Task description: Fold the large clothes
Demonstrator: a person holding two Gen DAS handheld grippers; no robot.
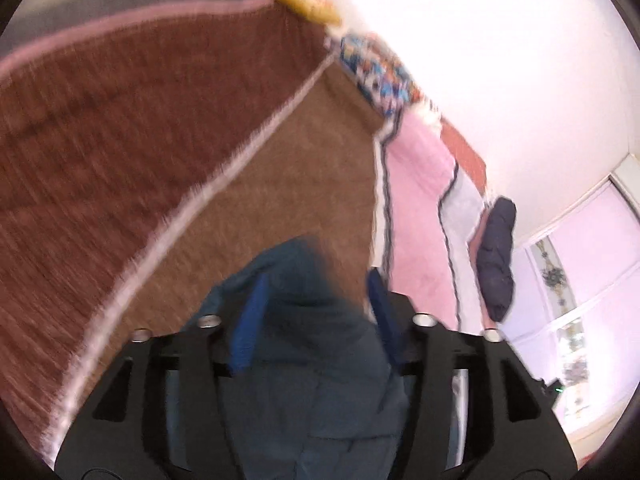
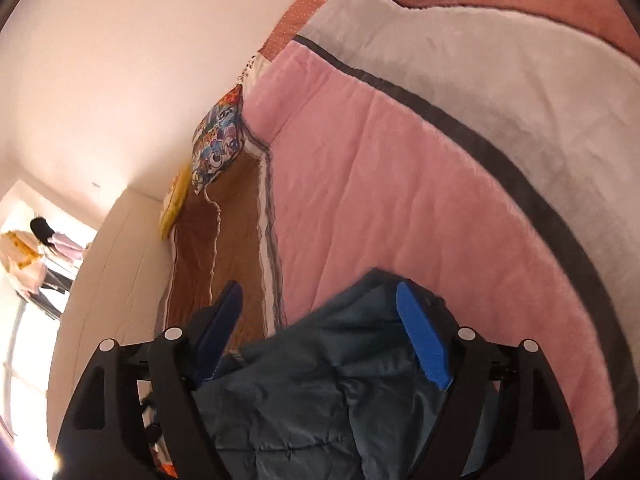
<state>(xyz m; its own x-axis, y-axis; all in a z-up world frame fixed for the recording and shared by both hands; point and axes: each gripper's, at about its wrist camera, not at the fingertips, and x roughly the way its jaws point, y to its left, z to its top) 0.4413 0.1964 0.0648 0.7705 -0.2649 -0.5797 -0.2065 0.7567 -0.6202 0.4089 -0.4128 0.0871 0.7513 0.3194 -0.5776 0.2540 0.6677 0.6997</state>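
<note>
Both tongs [image 1: 316,284] [image 2: 320,300] gape, teal garment [image 2: 320,392] loose between; hanging clothes [image 2: 28,264] right view only.

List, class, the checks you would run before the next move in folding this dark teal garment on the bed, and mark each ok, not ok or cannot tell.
1. Left tongs open, pads off the cloth: ok.
2. Right tongs open: ok.
3. Dark teal garment lies between both tongs: ok.
4. Garment laid flat and even: cannot tell, mostly hidden.
5. Pink blanket bare ahead of the garment: ok.
6. Left view sharp enough to judge edges: not ok, blurred.
</note>
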